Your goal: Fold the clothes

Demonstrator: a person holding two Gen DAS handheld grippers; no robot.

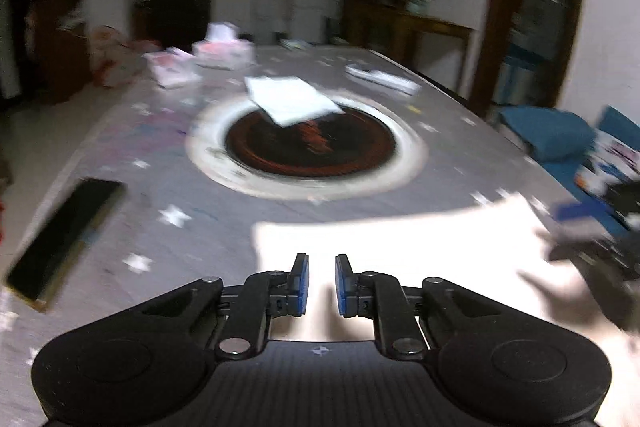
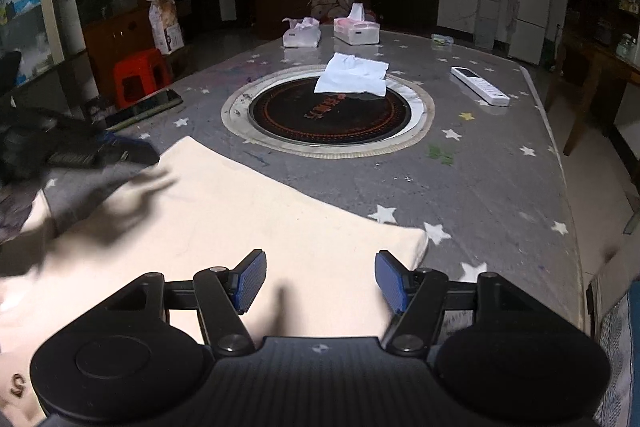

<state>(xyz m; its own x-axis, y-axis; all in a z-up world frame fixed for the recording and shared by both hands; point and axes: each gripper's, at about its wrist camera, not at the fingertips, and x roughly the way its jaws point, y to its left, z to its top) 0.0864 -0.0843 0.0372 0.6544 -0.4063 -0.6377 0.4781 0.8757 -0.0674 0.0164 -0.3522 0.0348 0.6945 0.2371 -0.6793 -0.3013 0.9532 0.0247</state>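
Starred table (image 2: 500,187): right hand-held gripper (image 2: 320,281) wide over cream garment (image 2: 240,211); left hand-held gripper (image 1: 321,285) narrow, empty.

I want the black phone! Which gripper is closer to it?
Left. The left gripper is over the cream cloth, just right of the black phone; the right gripper is over the cloth's right corner, farther away.
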